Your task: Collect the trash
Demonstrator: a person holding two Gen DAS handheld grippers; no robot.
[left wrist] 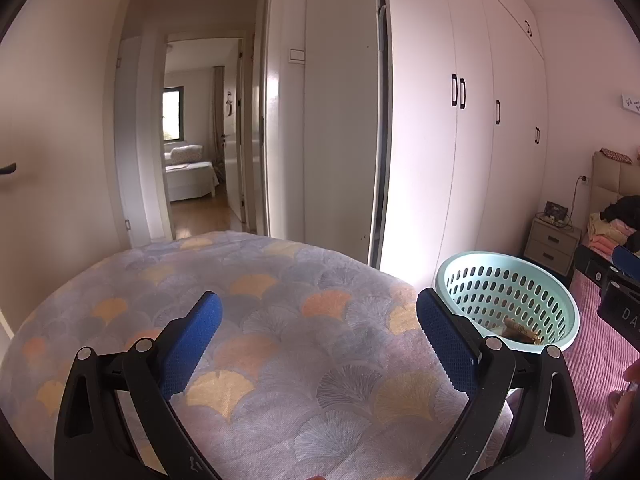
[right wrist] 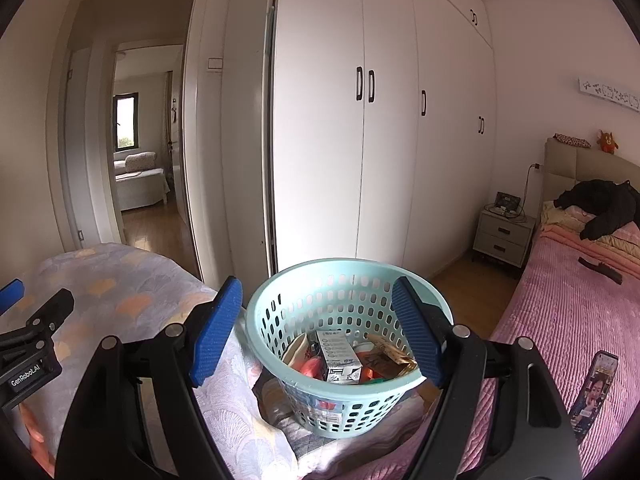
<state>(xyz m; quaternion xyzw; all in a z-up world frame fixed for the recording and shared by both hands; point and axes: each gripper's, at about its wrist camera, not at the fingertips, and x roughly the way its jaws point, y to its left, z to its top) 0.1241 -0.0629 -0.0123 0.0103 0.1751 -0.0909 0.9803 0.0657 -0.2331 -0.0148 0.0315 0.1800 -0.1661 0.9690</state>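
A pale teal perforated basket (right wrist: 272, 312) sits between a patterned cloth surface and the pink bed. Inside it lie trash items: a white carton (right wrist: 338, 356), a brown wrapper (right wrist: 390, 354) and red-orange packets (right wrist: 310, 368). My right gripper (right wrist: 316, 328) hovers over the basket's near side, open, with nothing between its blue pads (right wrist: 216, 332). My left gripper (left wrist: 318, 332) is open over the patterned cloth (left wrist: 260, 320), empty. The basket (left wrist: 480, 268) shows to its right, with the brown wrapper (left wrist: 520, 330) inside.
White wardrobe doors (right wrist: 380, 140) fill the back wall. An open doorway (right wrist: 136, 160) at the left leads to another room. The pink bed (right wrist: 560, 320) at the right carries a phone (right wrist: 594, 392), a dark garment (right wrist: 604, 204) and a remote. A nightstand (right wrist: 502, 236) stands beyond.
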